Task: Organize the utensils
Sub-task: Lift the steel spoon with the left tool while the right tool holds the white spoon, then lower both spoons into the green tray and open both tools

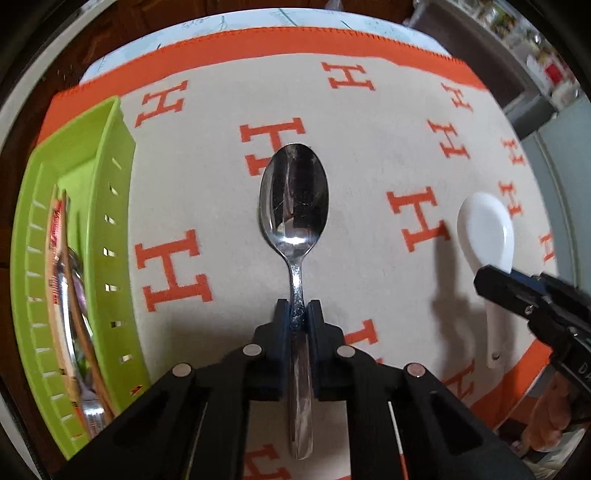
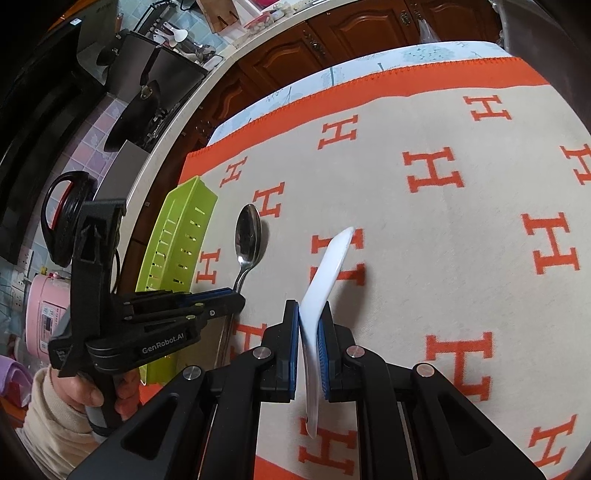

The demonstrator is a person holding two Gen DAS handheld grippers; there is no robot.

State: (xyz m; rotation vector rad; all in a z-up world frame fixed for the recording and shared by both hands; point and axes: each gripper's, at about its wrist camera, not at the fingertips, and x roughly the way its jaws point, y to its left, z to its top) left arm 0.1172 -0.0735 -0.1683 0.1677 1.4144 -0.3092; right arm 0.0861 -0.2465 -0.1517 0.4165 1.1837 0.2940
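Note:
My left gripper [image 1: 298,308] is shut on the handle of a metal spoon [image 1: 293,195], whose bowl points away from me over the H-patterned cloth [image 1: 369,122]. From the right wrist view, that metal spoon [image 2: 248,232] sits just right of the green tray, with the left gripper [image 2: 236,299] at its neck. My right gripper [image 2: 309,310] is shut on a white ceramic spoon [image 2: 332,258], seen edge-on and tilted above the cloth. The left wrist view shows the white spoon [image 1: 487,225] at far right with the right gripper [image 1: 491,284] on its handle.
A green slotted tray [image 1: 122,147] [image 2: 184,221] lies along the cloth's left edge, holding chopsticks and metal utensils [image 1: 70,277]. A person's hand [image 2: 81,391] grips the left tool. Beyond the table are wooden cabinets [image 2: 332,33] and a pink cooker [image 2: 48,317].

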